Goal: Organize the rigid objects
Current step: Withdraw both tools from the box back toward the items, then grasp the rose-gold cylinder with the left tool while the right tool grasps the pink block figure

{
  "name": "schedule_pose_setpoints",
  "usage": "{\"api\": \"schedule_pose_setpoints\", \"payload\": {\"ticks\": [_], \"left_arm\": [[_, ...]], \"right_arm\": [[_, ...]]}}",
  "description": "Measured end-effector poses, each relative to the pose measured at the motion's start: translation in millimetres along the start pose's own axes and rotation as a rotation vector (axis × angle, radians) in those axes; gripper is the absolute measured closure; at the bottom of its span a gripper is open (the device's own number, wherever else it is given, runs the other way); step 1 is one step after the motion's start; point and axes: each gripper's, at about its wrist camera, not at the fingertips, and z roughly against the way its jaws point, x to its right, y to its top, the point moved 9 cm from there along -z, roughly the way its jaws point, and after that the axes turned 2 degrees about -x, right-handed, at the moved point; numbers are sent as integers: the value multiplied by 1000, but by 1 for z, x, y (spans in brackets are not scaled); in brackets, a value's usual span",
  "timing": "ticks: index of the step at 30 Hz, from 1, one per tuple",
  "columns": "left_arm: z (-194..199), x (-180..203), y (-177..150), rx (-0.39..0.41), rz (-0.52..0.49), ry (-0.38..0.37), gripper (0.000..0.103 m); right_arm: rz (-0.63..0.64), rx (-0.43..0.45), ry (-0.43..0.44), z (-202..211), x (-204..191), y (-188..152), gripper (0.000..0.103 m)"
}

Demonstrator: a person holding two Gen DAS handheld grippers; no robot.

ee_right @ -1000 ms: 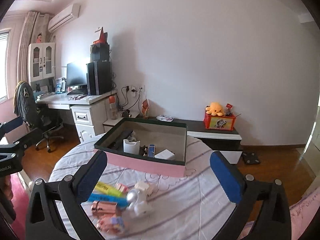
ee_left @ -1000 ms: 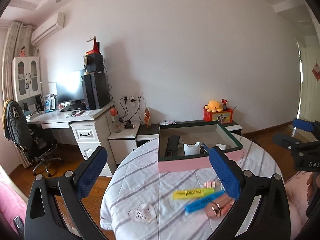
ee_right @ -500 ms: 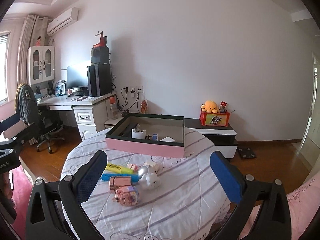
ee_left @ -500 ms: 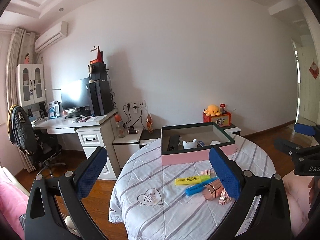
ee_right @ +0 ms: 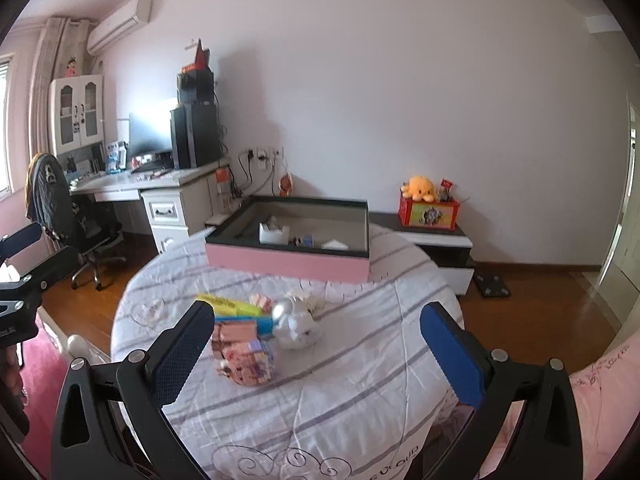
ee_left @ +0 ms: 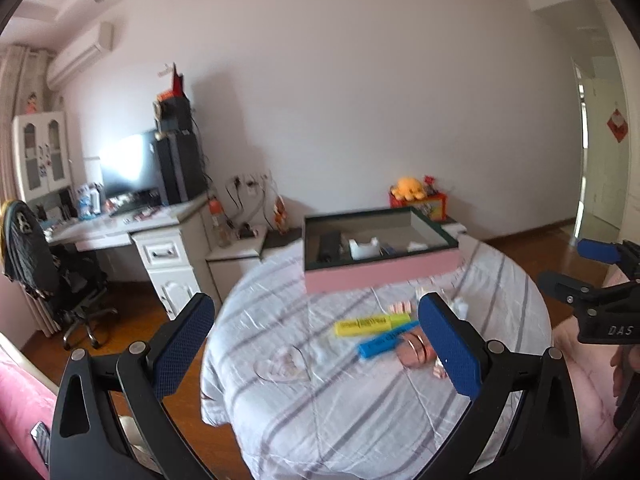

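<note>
A pink box [ee_left: 380, 270] [ee_right: 286, 260] with a dark green rim stands at the far side of a round striped table [ee_left: 360, 420] [ee_right: 360, 360]; several small items lie inside it. In front of it lie a yellow highlighter [ee_left: 370, 324] [ee_right: 230, 305], a blue marker [ee_left: 384, 346], a rose-gold cylinder [ee_left: 416, 350], a pink patterned box [ee_right: 244, 354] and a white figure [ee_right: 296, 326]. My left gripper [ee_left: 320, 344] hangs open above the table's near left. My right gripper [ee_right: 316, 350] hangs open over the near side, with the loose items seen between its fingers, farther off.
A white desk [ee_right: 160, 184] with a monitor and tower, and a black office chair [ee_left: 52, 276], stand at the left. A low cabinet [ee_right: 432, 240] bearing a red box and an orange plush sits against the wall. Wooden floor surrounds the table. The other gripper shows at each view's edge.
Both grippers first drew back from the table, then came forward and down again, so the table and loose items now look larger. Both stayed open; nothing was taken hold of.
</note>
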Motion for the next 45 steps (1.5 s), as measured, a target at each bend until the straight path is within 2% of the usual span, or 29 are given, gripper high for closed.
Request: {"api": "schedule_pose_setpoints", "payload": {"ticks": [7, 11, 21, 27, 30, 32, 35, 40, 43, 45], "left_arm": [[-36, 35, -27, -100, -39, -78, 0], [-54, 43, -39, -148, -57, -76, 0], [-72, 24, -56, -206, -43, -50, 0], [-81, 17, -67, -237, -40, -50, 0], [-84, 19, -70, -245, -39, -64, 0], [-87, 23, -72, -253, -42, -70, 0], [-92, 32, -75, -266, -52, -82, 0], [-103, 55, -75, -288, -34, -117, 0], [-111, 75, -75, -297, -25, -134, 0], [-118, 86, -75, -306, 5, -136, 0]], "right_arm": [[-26, -113, -16, -38, 17, -35, 0], [-38, -170, 4, -57, 19, -55, 0], [0, -230, 125, -97, -37, -73, 0], [-23, -263, 177, -119, -49, -78, 0], [-42, -276, 219, -125, -51, -80, 10], [-42, -281, 255, -125, -54, -81, 35], [-35, -287, 268, -124, -52, -82, 35], [-25, -264, 197, -114, -21, -80, 35], [-34, -245, 124, -112, 11, -78, 35], [-58, -237, 107, -115, 27, -76, 35]]}}
